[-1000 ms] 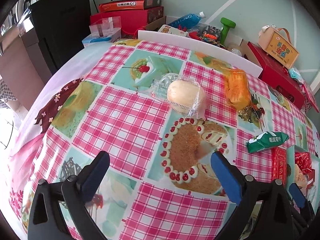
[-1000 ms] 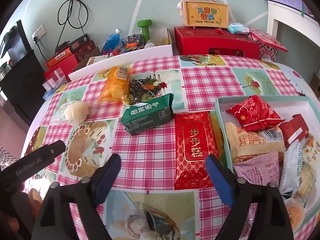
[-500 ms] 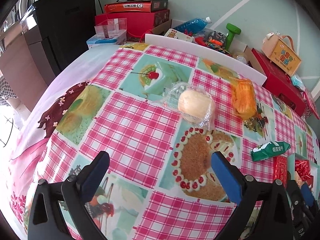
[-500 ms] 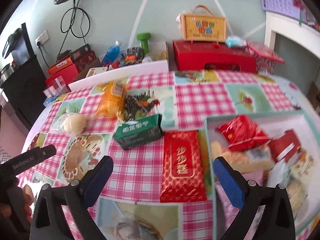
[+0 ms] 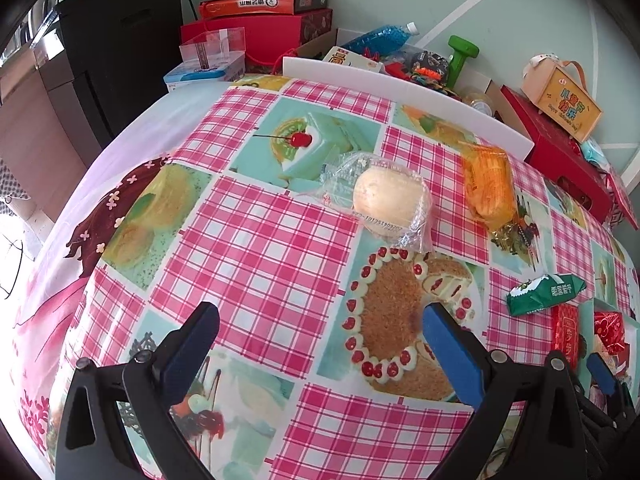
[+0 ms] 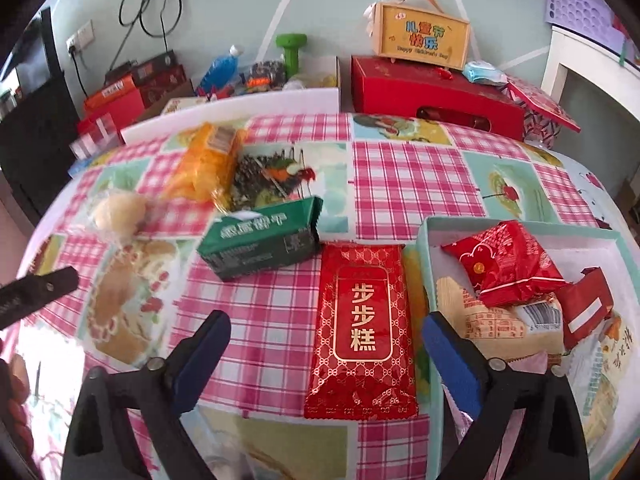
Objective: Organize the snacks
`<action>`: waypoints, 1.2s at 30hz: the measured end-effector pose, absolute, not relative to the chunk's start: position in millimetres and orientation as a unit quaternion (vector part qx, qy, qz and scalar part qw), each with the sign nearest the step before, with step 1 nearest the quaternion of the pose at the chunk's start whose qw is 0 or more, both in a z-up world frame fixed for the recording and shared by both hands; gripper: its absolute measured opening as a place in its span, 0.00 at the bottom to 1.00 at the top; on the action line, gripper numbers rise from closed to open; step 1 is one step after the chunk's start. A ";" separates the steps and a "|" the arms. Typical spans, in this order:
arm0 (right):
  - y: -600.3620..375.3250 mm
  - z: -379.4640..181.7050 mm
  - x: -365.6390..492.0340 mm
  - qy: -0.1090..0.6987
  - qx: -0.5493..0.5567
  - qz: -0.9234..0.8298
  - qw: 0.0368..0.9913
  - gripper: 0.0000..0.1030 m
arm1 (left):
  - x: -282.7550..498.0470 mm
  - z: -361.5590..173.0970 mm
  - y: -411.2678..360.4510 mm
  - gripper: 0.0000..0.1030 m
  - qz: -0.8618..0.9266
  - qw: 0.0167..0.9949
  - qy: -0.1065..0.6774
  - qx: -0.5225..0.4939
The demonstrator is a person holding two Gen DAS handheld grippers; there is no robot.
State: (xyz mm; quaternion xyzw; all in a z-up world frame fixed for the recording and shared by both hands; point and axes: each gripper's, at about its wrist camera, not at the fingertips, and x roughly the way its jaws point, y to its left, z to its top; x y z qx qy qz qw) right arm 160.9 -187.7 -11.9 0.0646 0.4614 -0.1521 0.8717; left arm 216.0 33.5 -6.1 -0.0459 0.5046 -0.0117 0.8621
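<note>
Left claw (image 5: pixel 320 336): jaws wide apart, nothing between them, above the checked surface (image 5: pixel 256 248).
Wrapped bun (image 5: pixel 386 204): well ahead of the left claw, lying on the surface.
Orange packet (image 5: pixel 488 184): just right of the bun.
Green packet (image 6: pixel 260 244): ahead and left of the right claw.
Red packet (image 6: pixel 362 332): flat on the surface, between the right jaws but untouched.
Right claw (image 6: pixel 326 344): jaws wide, closing, gripping nothing.
Snack box (image 6: pixel 424 240): touching the red packet's right edge, holding snacks.
</note>
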 end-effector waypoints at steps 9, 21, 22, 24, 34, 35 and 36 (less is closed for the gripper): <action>-184.2 -21.1 169.4 0.465 0.038 -0.165 0.869 0.91 | 216.2 -13.7 34.5 0.98 -0.004 0.861 0.507 -0.042; -187.5 -23.2 168.4 0.461 0.097 -0.121 0.874 0.91 | 214.9 -13.6 31.7 0.98 -0.002 0.861 0.508 -0.038; -186.9 -23.1 168.2 0.461 0.100 -0.118 0.874 0.91 | 214.9 -13.6 31.6 0.98 -0.002 0.861 0.508 -0.037; -184.3 -23.0 168.5 0.460 0.103 -0.106 0.875 0.91 | 214.8 -13.9 31.5 0.98 -0.001 0.860 0.508 -0.038; -158.5 -19.0 169.0 0.465 0.115 -0.036 0.877 0.91 | 213.3 -12.0 34.0 0.98 0.001 0.860 0.508 -0.043; -158.3 -17.9 168.5 0.464 0.121 -0.034 0.877 0.88 | 213.2 -11.9 34.4 0.98 0.001 0.860 0.508 -0.043; -158.9 -16.4 168.1 0.461 0.124 -0.035 0.878 0.87 | 213.2 -11.9 35.1 0.98 0.002 0.860 0.508 -0.044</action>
